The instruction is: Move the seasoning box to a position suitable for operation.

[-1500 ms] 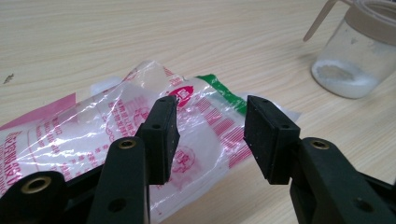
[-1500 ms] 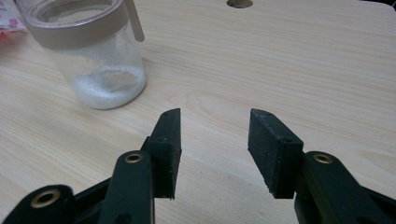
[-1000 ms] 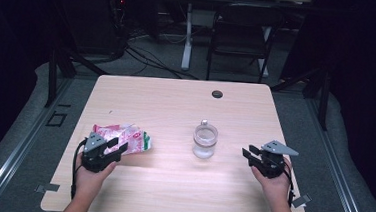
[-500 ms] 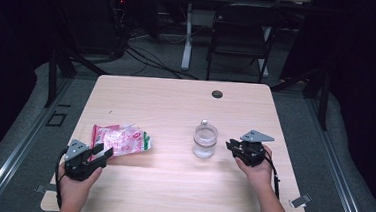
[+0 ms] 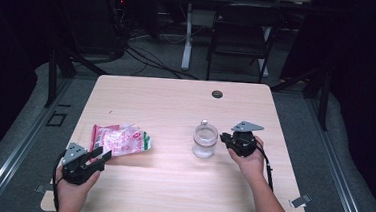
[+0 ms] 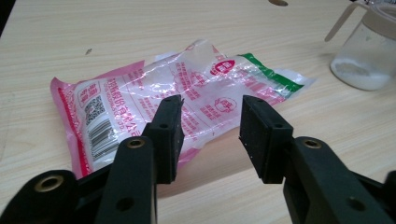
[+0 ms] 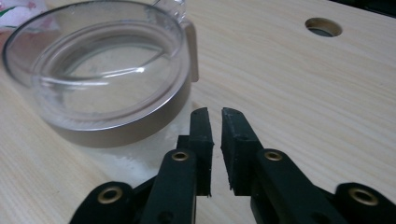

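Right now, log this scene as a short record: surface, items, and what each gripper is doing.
surface: wooden table with a round hole near its far edge
item 1: pink and clear plastic packet, lying flat, crumpled
item 2: clear jar with a lid, white powder at the bottom
left gripper: jaws apart, just been closing, nothing between them; near edge of the packet just ahead
right gripper: jaws nearly together, just been closing, nothing between them; beside the jar, not gripping it
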